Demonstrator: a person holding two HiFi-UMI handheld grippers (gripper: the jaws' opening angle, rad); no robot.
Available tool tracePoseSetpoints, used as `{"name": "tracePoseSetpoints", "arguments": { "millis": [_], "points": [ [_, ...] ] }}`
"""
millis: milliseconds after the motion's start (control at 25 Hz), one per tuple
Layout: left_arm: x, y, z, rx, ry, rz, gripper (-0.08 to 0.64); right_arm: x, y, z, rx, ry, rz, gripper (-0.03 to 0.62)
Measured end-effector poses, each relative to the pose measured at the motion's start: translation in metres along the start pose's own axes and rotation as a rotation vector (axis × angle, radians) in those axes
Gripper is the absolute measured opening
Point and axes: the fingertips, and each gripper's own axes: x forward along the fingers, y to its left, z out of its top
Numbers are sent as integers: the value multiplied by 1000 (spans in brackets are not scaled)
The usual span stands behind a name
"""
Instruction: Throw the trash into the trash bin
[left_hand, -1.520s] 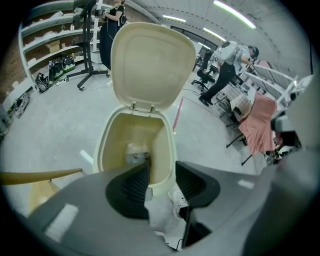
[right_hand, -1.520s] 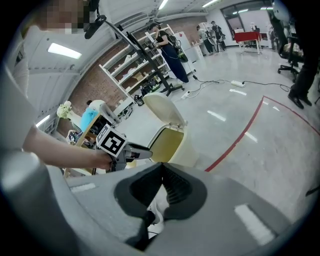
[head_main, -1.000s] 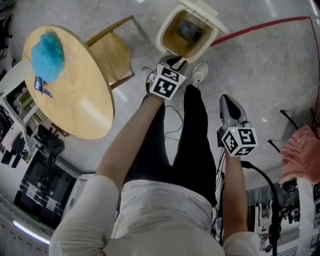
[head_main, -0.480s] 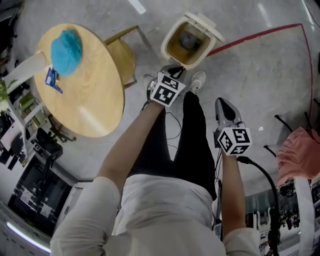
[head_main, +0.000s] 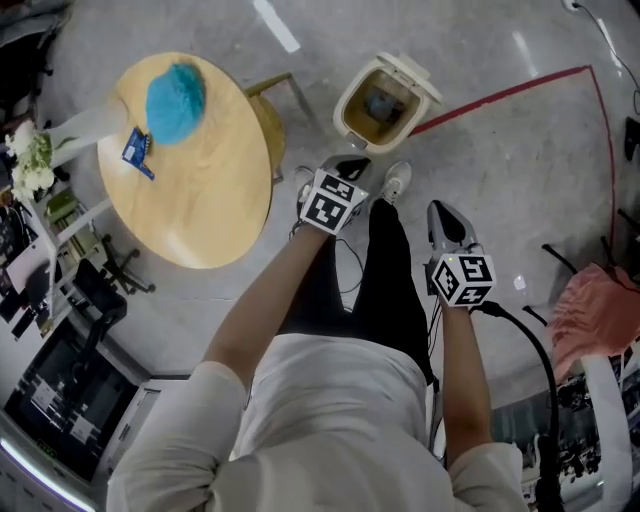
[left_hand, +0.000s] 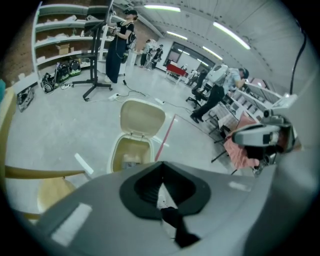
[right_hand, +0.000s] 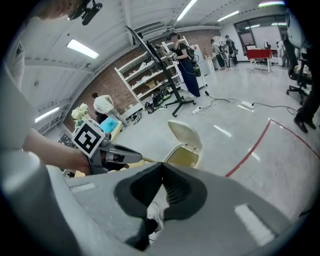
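Both tongs are clenched empty, the left gripper (head_main: 348, 167) (its jaws have just closed on nothing) and the right gripper (head_main: 440, 213), and the trash (head_main: 381, 102) lies inside the open trash bin (head_main: 351, 108); we warn that reaching for the blue tuft (head_main: 176, 89) on the table (head_main: 215, 200) without reopening would merely shove it.

I log white short-sleeved shirt (head_main: 330, 400), black trousers (head_main: 385, 290), white shoe (head_main: 397, 181), grey left tongs (head_main: 351, 163), right tongs (head_main: 441, 210), black-and-white marker cubes (head_main: 330, 200), black cable (head_main: 527, 338).

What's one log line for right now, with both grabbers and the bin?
left gripper: just closed, empty | right gripper: shut, empty | trash bin: open, item inside
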Motion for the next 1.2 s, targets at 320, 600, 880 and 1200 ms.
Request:
{"name": "tracePoseSetpoints", "arguments": {
  "millis": [320, 600, 880, 1200],
  "points": [
    [-36, -17, 22, 4, -35, -1, 5, -17, 20, 34, -39, -37, 8, 0],
    [-70, -27, 41, -7, -49, -28, 5, -37, 40, 52, -67, -47, 16, 0],
    [-104, -42, 53, -12, -74, -49, 5, -57, 59, 64, -92, -48, 22, 0],
    [-147, -55, 65, 28, -117, -59, 5, -74, 83, 81, -106, -70, 34, 0]
  ]
}}
